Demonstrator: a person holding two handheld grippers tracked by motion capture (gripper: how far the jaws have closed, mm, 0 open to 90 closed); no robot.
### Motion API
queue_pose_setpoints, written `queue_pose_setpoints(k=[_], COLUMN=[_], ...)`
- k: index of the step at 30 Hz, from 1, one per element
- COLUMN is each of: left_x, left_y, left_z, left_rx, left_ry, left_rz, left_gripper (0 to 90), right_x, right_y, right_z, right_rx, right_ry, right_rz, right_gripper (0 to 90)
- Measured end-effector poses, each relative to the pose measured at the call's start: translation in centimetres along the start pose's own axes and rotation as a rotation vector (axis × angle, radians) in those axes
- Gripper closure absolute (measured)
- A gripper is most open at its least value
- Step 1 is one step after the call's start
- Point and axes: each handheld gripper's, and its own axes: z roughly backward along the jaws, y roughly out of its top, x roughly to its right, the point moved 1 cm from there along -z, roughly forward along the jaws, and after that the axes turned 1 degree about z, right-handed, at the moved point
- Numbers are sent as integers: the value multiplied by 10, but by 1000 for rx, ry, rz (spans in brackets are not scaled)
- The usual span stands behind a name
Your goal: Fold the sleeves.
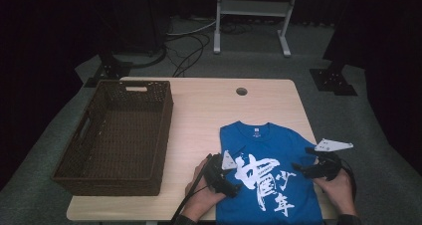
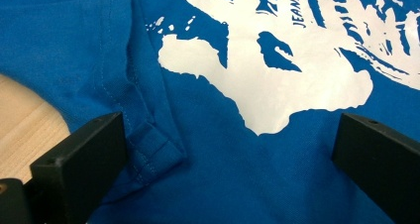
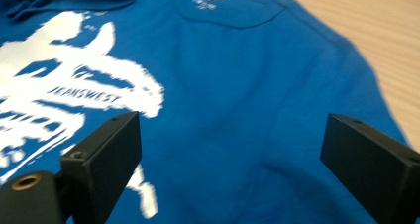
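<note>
Grippers, 2 of them, hang over a blue T-shirt (image 1: 271,175) lying flat at the table's (image 1: 204,110) near right. Left gripper (image 1: 234,177) spreads wide above the folded sleeve (image 2: 143,135); right gripper (image 1: 301,168) gapes equally, holding nothing. Farther left sits a brown basket (image 1: 117,135).

The place looks like a recording studio or lab set up for filming. Black curtains (image 1: 59,16) close off a dark room, a grey carpet (image 1: 343,120) covers the floor, cables (image 1: 186,48) trail across it, black stand feet (image 1: 332,80) flank a lone light-wood counter (image 1: 209,110), and a white metal frame (image 1: 253,13) stands behind.
</note>
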Motion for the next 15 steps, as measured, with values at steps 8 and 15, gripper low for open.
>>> queue_pose_setpoints(k=[8,15], left_x=[0,0], left_y=[0,0], left_z=[0,0], left_rx=[0,0], left_ry=[0,1], left_rz=[0,0], left_gripper=[5,7], right_x=[15,24], right_y=[5,7], right_z=[-1,-3], right_rx=[11,8], right_ry=[-38,-59], right_rz=[-11,-9], right_gripper=[94,125])
